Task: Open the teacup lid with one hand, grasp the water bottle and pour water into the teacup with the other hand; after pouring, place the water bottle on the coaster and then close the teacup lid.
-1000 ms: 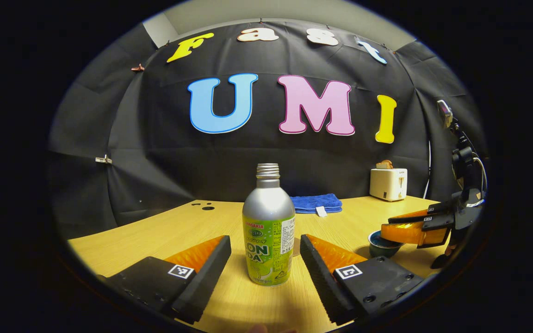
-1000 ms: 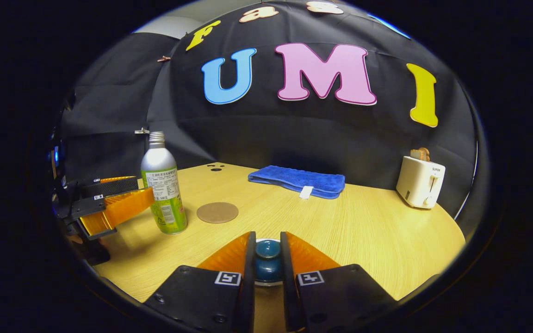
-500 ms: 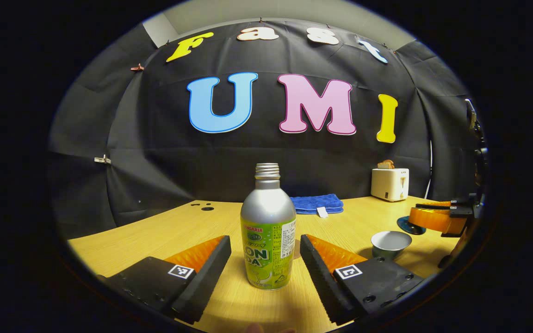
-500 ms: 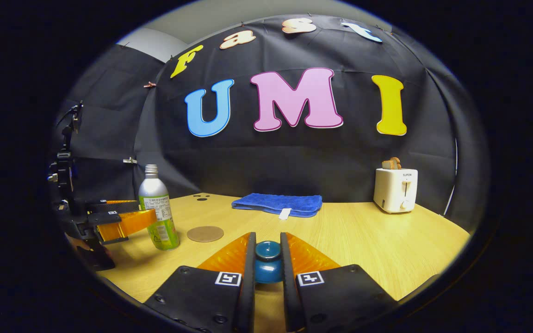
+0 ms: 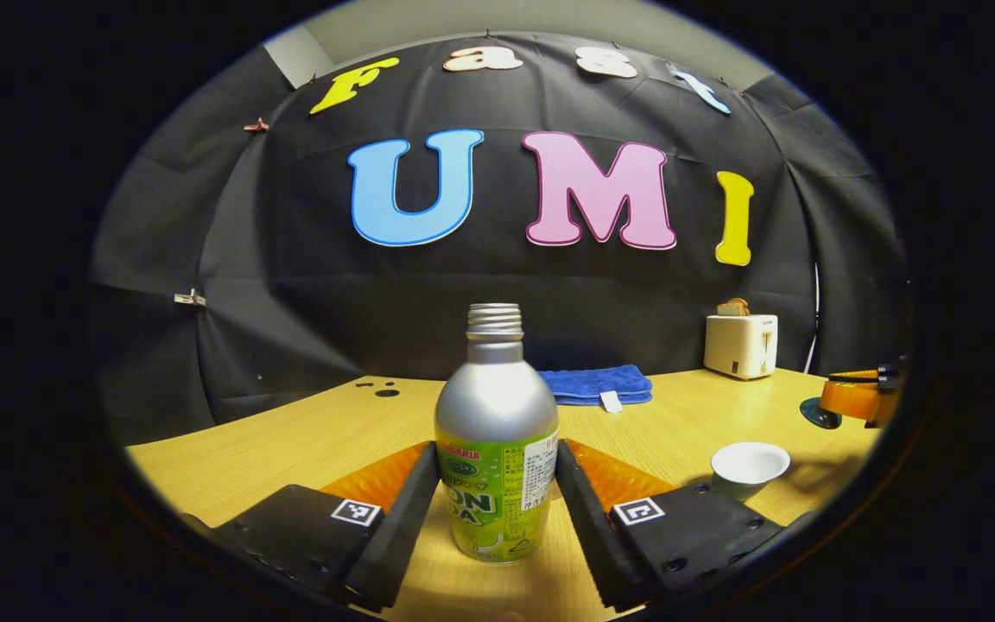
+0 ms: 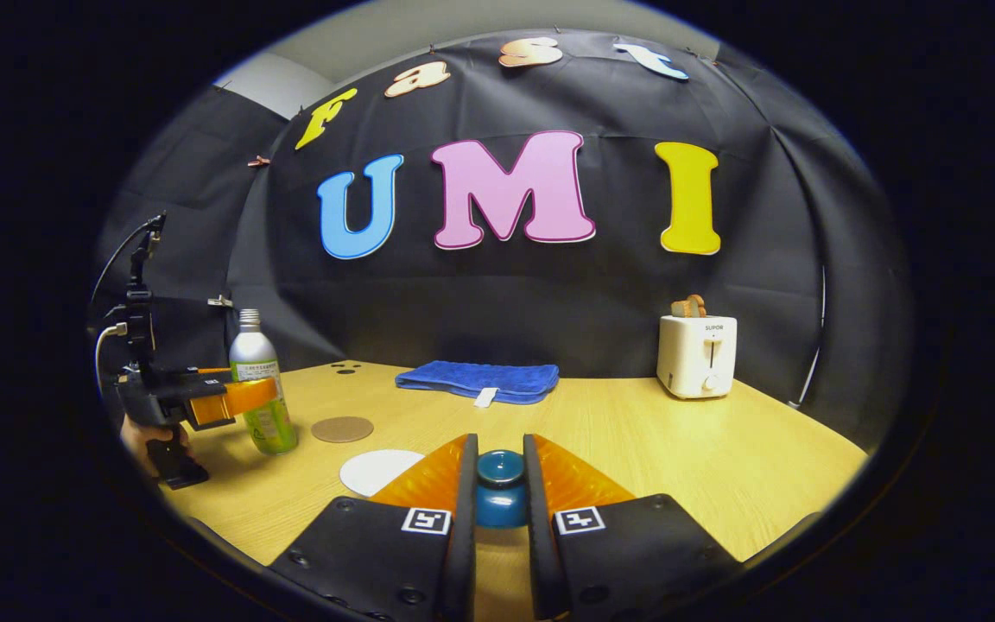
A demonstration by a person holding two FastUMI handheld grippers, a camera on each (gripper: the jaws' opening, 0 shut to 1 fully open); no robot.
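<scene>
Between the left gripper's [image 5: 489, 501] fingers the water bottle [image 5: 496, 449] stands upright on the desk [image 5: 290, 441], pads flanking its label; firm contact cannot be confirmed. The right gripper [image 6: 497, 492] clamps the teacup lid [image 6: 500, 488] aloft. Farther right sits the open teacup [image 5: 750, 466]; behind the bottle, the coaster [image 6: 342, 428].

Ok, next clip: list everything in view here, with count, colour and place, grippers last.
bottle: 1, silver and green, uncapped, upright on the table between the left gripper's fingers
teacup: 1, white inside, open, on the table right of the bottle
lid: 1, blue, off the cup, in the right gripper
coaster: 1, brown, on the table beside the bottle
towel: 1, blue, folded, at the back
toaster: 1, white, back right
table: 1, light wood
left gripper: fingers at the bottle's sides
right gripper: shut on the lid's knob
</scene>
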